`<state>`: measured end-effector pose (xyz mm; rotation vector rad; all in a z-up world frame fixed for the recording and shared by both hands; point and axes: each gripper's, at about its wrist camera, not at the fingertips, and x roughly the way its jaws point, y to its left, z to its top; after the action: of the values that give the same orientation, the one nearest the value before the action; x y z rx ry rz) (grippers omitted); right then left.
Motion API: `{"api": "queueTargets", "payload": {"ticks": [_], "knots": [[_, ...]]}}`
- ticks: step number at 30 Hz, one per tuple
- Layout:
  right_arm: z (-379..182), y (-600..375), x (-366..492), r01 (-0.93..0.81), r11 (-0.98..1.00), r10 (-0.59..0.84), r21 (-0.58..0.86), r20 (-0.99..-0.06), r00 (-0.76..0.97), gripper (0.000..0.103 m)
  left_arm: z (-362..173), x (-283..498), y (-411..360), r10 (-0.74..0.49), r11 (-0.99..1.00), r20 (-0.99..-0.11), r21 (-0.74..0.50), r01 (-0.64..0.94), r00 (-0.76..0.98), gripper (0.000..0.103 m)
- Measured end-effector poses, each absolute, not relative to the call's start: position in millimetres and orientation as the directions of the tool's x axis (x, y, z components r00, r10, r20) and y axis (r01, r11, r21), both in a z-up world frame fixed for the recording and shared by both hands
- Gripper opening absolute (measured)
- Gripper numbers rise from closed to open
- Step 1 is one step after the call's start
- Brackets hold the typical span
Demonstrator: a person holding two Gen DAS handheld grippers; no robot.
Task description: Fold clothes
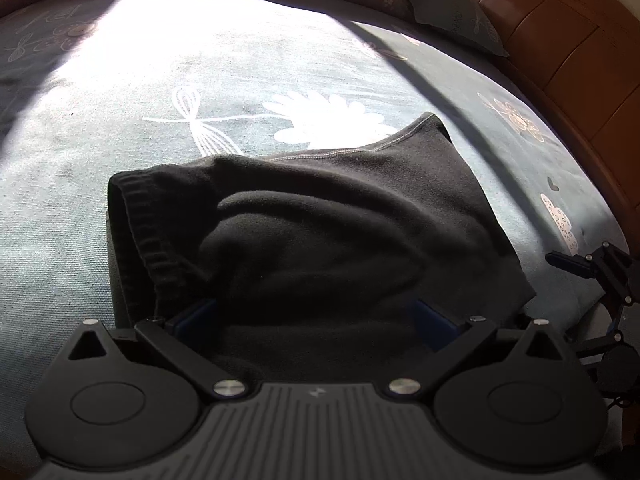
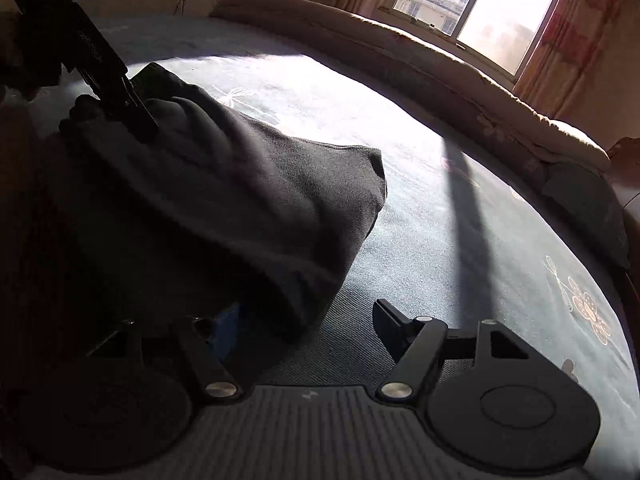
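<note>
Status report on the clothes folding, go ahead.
Left gripper spread wide, dark garment bunched between its fingers. Right gripper open, cloth edge at one finger, not pinched. Garment half-folded on the bedspread. Nothing in the way.

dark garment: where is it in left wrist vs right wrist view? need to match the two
Left wrist: dark garment lower centre, bunched between the left gripper fingers.
Right wrist: left half, its edge beside the open right gripper.
Shared landmark: the blue flower-print bedspread.
</note>
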<state>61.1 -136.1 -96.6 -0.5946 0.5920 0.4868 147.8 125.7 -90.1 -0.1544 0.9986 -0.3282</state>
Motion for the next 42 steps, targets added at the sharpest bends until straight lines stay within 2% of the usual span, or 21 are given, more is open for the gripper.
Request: {"api": "queueTargets", "payload": {"ticks": [3, 6, 12, 15, 20, 25, 28, 31, 33, 35, 39, 42], "knots": [[-100.6, -126.3, 58.9, -0.564, 0.684, 0.232, -0.462, -0.595, 0.769, 0.075, -90.2, 146.4, 127.4, -0.342, 0.939, -0.798, -0.281, 0.197, 0.496, 0.102], [-104.6, -116.3, 58.3, -0.541, 0.634, 0.21, -0.553, -0.551, 0.808, 0.083, -90.5, 146.5, 128.1, -0.347, 0.938, -0.797, -0.284, 0.201, 0.494, 0.102], [-114.8, -99.5, 56.4, -0.445, 0.526, 0.146, -0.725, -0.438, 0.887, 0.086, -91.1, 146.4, 128.9, -0.357, 0.934, -0.796, -0.288, 0.213, 0.489, 0.102], [-122.6, -110.5, 63.1, -0.41, 0.507, 0.071, -0.758, -0.437, 0.897, 0.088, -91.3, 146.3, 129.4, -0.361, 0.932, -0.795, -0.29, 0.218, 0.487, 0.102], [-108.4, -145.1, 66.3, -0.467, 0.661, 0.121, -0.588, -0.53, 0.839, 0.09, -92.3, 143.6, 132.6, -0.377, 0.924, -0.788, -0.283, 0.257, 0.487, 0.102], [-94.4, -156.9, 57.2, -0.529, 0.665, 0.14, -0.528, -0.608, 0.782, 0.089, -79.0, 141.4, 131.4, -0.354, 0.932, -0.78, -0.251, 0.261, 0.516, 0.102], [-71.5, -163.5, 57.3, -0.54, 0.741, 0.234, -0.399, -0.6, 0.765, 0.087, -70.0, 140.6, 130.4, -0.348, 0.933, -0.758, -0.227, 0.277, 0.551, 0.102], [-55.7, -152.8, 78.9, -0.569, 0.79, 0.351, -0.229, -0.591, 0.726, 0.079, -73.1, 143.4, 132.9, -0.34, 0.937, -0.758, -0.223, 0.268, 0.557, 0.102], [-65.8, -145.3, 94.9, -0.594, 0.795, 0.403, -0.125, -0.623, 0.67, 0.072, -84.1, 143.3, 139.1, -0.327, 0.943, -0.769, -0.23, 0.24, 0.55, 0.102], [-75.8, -138.6, 110.1, -0.609, 0.793, 0.453, -0.022, -0.646, 0.614, 0.071, -88.7, 137.4, 146.8, -0.354, 0.934, -0.744, -0.258, 0.246, 0.567, 0.102], [-93.8, -146.3, 119.0, -0.58, 0.812, 0.456, 0.063, -0.688, 0.564, 0.068, -79.3, 133.9, 148.4, -0.368, 0.929, -0.747, -0.272, 0.25, 0.555, 0.102], [-71.4, -150.0, 124.7, -0.579, 0.811, 0.486, 0.083, -0.645, 0.59, 0.068, -68.0, 146.7, 140.9, -0.398, 0.917, -0.735, -0.294, 0.271, 0.549, 0.102]]}}
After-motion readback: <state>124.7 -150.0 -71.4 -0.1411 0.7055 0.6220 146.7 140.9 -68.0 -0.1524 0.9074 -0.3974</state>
